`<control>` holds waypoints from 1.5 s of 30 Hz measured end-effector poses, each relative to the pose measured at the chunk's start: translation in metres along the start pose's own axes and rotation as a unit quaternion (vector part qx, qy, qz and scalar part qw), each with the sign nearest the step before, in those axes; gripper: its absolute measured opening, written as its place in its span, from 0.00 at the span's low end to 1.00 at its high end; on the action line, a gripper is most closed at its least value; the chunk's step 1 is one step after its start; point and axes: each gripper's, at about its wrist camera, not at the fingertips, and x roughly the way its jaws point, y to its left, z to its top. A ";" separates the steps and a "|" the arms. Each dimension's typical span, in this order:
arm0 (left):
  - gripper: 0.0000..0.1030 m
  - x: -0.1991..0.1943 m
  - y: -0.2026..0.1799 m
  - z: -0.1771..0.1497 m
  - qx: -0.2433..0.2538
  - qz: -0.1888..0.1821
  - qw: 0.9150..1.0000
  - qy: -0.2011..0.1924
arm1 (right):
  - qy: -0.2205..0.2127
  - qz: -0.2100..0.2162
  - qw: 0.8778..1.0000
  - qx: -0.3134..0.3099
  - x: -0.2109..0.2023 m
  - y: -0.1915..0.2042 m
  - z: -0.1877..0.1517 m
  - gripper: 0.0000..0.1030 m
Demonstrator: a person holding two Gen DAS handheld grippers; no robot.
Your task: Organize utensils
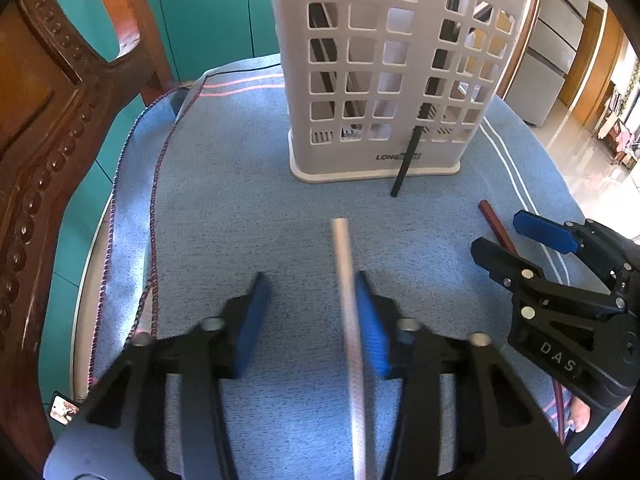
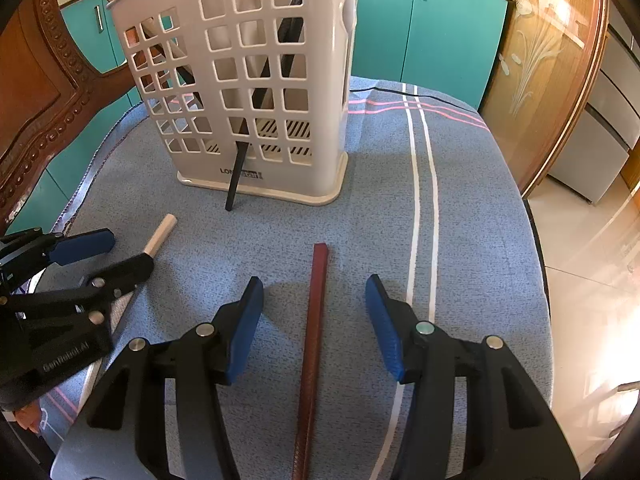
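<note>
utensils: pale chopstick (image 1: 347,300) and red chopstick (image 2: 314,340) – each lies lengthwise between its gripper's fingers
left gripper (image 1: 312,320): apart, right pad touching
right gripper (image 2: 316,328): apart – no contact

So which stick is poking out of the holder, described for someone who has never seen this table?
Start at the pale slotted utensil holder standing on the blue cloth. Low on its front wall, a thin black stick juts out through a hole and slants down to the cloth. Unlike the cream stick and the dark red stick, which lie flat, it is black and still caught in the holder.
</note>
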 end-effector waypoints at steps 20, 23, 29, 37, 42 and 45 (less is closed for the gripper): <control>0.16 0.001 0.011 0.000 -0.015 -0.012 1.000 0.008 | 0.019 0.007 1.000 -0.018 -0.002 0.003 -0.002 0.47; 0.16 0.001 0.008 0.000 -0.009 -0.015 1.000 0.005 | 0.016 0.018 0.999 -0.022 -0.006 0.004 -0.004 0.20; 0.16 0.000 -0.007 -0.002 0.029 -0.031 0.999 0.000 | 0.014 0.032 0.999 -0.014 -0.012 0.007 -0.009 0.08; 0.16 -0.001 -0.016 -0.003 0.036 -0.046 0.998 0.001 | 0.013 0.050 0.999 -0.006 -0.013 0.000 -0.005 0.08; 0.20 -0.001 -0.021 -0.003 0.039 -0.035 0.999 0.000 | 0.007 0.036 0.999 -0.007 -0.013 -0.001 -0.003 0.15; 0.25 -0.002 -0.021 -0.003 0.040 -0.031 0.999 0.000 | 0.010 0.029 1.000 -0.008 -0.010 -0.002 -0.001 0.19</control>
